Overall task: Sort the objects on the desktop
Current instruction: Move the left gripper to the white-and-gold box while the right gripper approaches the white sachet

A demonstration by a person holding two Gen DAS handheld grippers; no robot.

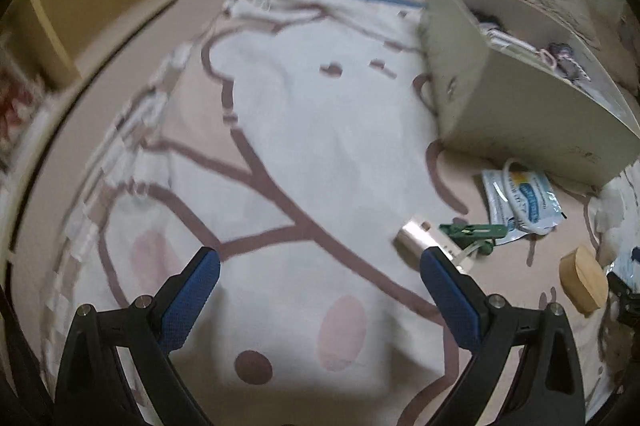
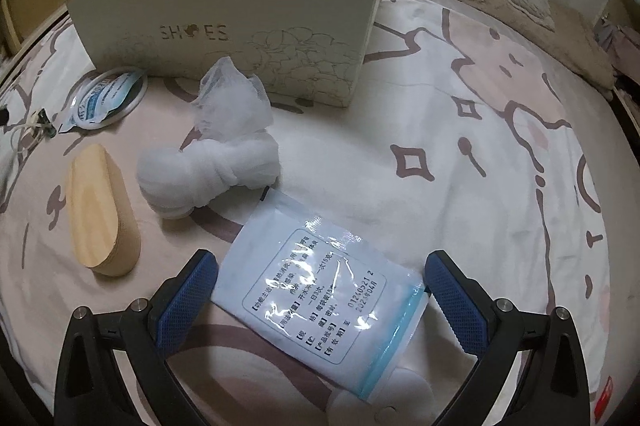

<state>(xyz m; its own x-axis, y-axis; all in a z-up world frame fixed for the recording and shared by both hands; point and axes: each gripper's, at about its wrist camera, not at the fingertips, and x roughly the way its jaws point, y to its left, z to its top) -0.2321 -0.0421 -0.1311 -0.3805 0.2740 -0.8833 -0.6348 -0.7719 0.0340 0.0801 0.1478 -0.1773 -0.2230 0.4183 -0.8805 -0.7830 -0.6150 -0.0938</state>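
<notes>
Left view blurred; gold cylinder (image 1: 416, 232) perhaps metal.

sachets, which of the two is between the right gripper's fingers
The sachet with the black-framed text panel, lying flat between the open right gripper. The other sachet lies far off by the shoe box, with a white ring on it.
</notes>
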